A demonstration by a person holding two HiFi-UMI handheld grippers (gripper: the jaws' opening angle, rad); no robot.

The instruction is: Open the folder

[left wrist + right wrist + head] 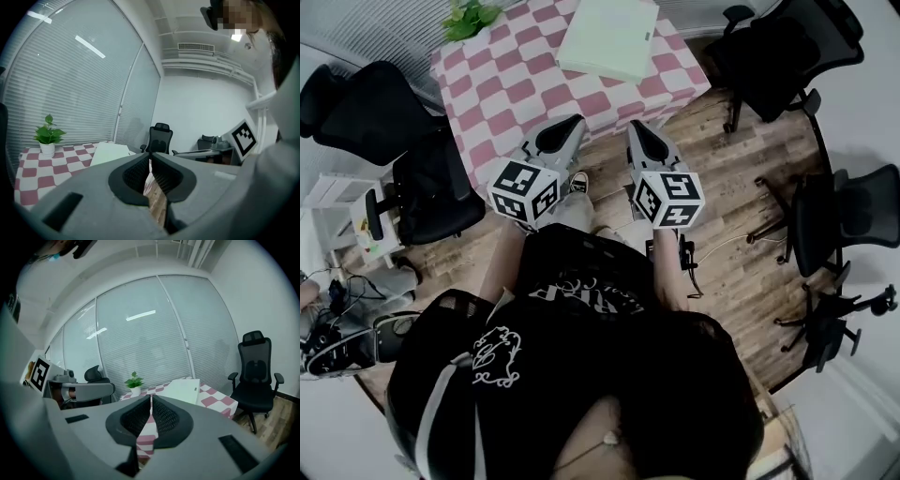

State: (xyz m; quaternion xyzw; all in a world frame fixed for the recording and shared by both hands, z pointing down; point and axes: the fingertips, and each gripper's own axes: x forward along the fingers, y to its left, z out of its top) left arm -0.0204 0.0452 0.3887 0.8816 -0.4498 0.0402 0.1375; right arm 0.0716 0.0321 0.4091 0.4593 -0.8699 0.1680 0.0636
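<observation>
A pale green folder (609, 37) lies closed and flat on the pink-and-white checked table (516, 94), toward its far right. It also shows in the left gripper view as a pale slab (108, 152) and in the right gripper view (183, 390). My left gripper (576, 122) is held above the table's near edge, jaws shut with nothing between them (150, 161). My right gripper (635, 127) hangs beside it, just off the table's near corner, also shut and empty (151, 398). Both point toward the folder and are well short of it.
A small potted plant (469, 17) stands at the table's far left corner. Black office chairs ring the table: two at the left (422, 178), one at the far right (787, 56), more along the right (848, 216). Wooden floor (741, 272) lies below the grippers.
</observation>
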